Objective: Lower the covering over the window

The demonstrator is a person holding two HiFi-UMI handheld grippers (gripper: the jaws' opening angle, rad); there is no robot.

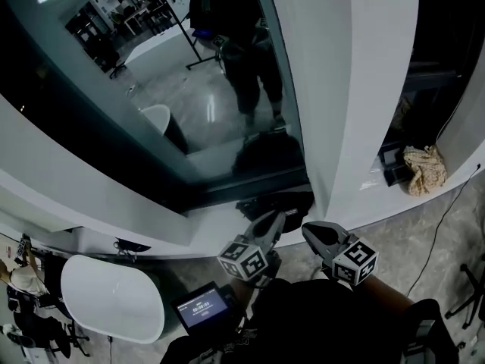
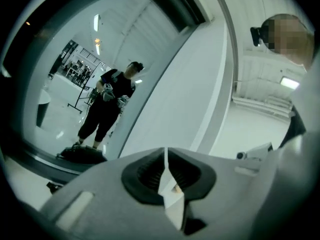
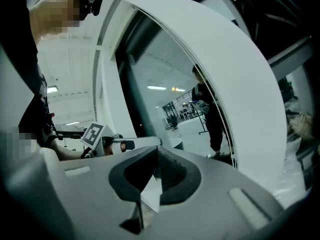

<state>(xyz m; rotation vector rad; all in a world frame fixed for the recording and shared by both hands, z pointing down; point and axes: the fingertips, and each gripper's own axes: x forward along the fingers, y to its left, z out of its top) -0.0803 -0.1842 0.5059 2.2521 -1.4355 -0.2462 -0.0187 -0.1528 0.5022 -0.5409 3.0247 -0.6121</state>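
Covering: cannot be made out. Bead chain (image 3: pixel 220 116) hangs along the right edge of the bare window glass (image 1: pixel 151 89), beside a white upright panel (image 1: pixel 341 89). Left gripper (image 1: pixel 276 218) and right gripper (image 1: pixel 309 230): jaws closed, empty, side by side near the sill (image 1: pixel 204 222).

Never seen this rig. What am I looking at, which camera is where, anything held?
No robot: a person holds a two-jaw tool in each hand. The head view comes from a camera on the person's head, looking down: left tool and right tool, each carrying a marker cube, point at a window. The figure in the glass is the person's reflection. The left and right gripper views come from cameras riding on each tool, looking along its jaws. Both tools are shut and hold nothing. What looks like a bead chain hangs beside the glass. A crumpled cloth lies at the right.
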